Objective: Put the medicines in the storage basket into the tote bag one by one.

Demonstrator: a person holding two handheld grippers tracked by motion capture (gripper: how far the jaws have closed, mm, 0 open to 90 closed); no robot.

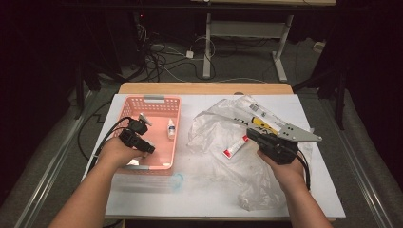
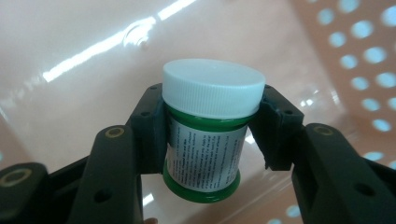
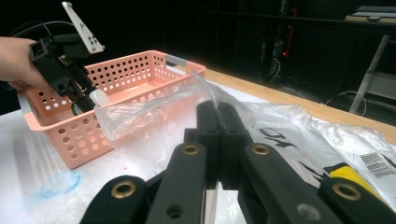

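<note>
Left claw [image 2: 210, 135] grips a green jar [image 2: 205, 140] over the pink basket [image 2: 355, 56]; right claw [image 3: 217, 121] pinches the plastic bag [image 3: 140, 112].

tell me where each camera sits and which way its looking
High view: fixed above the person's side, looking forward and down on the table; both forearms enter from the bottom.
Left gripper view: rides the left gripper, looking down into the pink basket; its black fingers clamp a green jar.
Right gripper view: rides the right gripper, looking level across the table over clear plastic bags; its fingers meet.
Shared: the right gripper view and the high view both show the basket and the left gripper.
</note>
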